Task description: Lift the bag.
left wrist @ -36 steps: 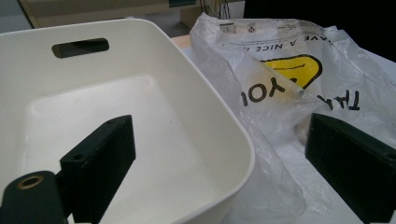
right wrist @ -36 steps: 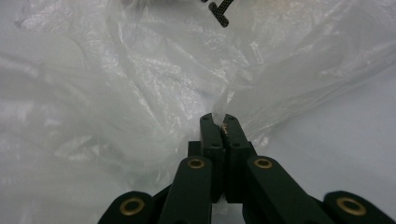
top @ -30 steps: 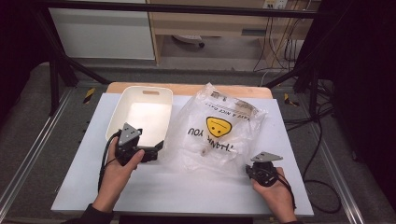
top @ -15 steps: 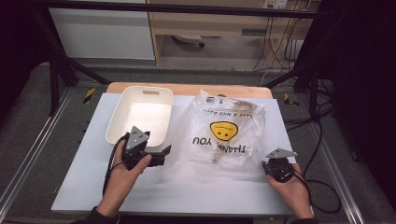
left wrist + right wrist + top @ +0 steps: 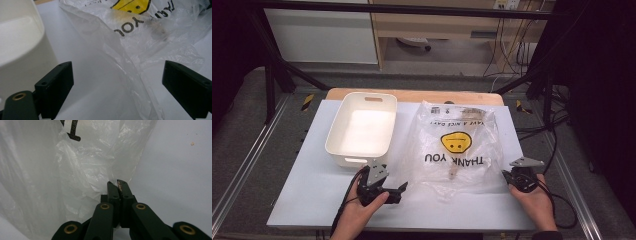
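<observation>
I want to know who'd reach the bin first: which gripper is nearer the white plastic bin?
Left. The left gripper sits just below the white plastic bin, near its front handle, jaws open. The right gripper is across the table, shut on the plastic bag corner.

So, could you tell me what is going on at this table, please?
A person is handling a clear plastic bag lying flat beside a white tub. The right gripper is shut on the bag's corner, while the left gripper stands open at the opposite edge, not yet gripping it.
</observation>
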The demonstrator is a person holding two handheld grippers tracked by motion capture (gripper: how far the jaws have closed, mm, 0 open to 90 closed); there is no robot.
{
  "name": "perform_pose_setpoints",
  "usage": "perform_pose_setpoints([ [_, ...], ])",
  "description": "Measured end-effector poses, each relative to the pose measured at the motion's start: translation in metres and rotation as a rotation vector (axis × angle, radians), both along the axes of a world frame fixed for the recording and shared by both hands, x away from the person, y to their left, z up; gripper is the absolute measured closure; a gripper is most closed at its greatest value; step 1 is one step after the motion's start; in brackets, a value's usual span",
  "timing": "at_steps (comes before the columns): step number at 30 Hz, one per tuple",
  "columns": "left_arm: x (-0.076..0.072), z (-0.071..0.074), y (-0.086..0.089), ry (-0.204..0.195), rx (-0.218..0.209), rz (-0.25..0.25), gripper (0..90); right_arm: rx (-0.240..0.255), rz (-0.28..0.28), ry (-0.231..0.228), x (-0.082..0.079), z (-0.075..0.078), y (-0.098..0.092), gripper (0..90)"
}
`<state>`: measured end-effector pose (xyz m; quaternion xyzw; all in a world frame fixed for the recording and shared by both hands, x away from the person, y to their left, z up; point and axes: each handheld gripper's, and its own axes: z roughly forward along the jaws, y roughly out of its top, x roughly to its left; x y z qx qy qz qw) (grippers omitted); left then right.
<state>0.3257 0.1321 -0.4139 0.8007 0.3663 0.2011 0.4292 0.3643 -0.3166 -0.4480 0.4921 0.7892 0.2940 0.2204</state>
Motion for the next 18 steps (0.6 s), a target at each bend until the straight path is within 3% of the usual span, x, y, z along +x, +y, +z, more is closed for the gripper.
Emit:
perform_pose_setpoints([
  [6,0.017,-0.016,-0.012,0.039,0.009,-0.012,13.2,0.000,0.000,-0.003,-0.001,0.000,0.001,90.0],
  [8,0.019,-0.020,-0.017,0.056,0.011,-0.026,24.5,-0.013,0.004,-0.009,-0.002,0.000,0.002,90.0],
  [10,0.021,-0.023,-0.023,0.063,0.025,-0.032,25.0,-0.021,0.008,-0.007,-0.002,0.000,0.003,90.0],
  [13,0.025,-0.026,-0.030,0.094,-0.010,-0.032,25.9,-0.021,0.011,-0.005,-0.004,0.000,0.005,90.0],
  [16,0.030,-0.030,-0.040,0.087,0.031,-0.004,36.8,-0.019,0.021,-0.002,-0.006,0.001,0.006,90.0],
  [18,0.032,-0.034,-0.041,0.106,0.034,0.001,53.5,-0.010,0.021,0.001,-0.008,0.001,0.007,90.0],
])
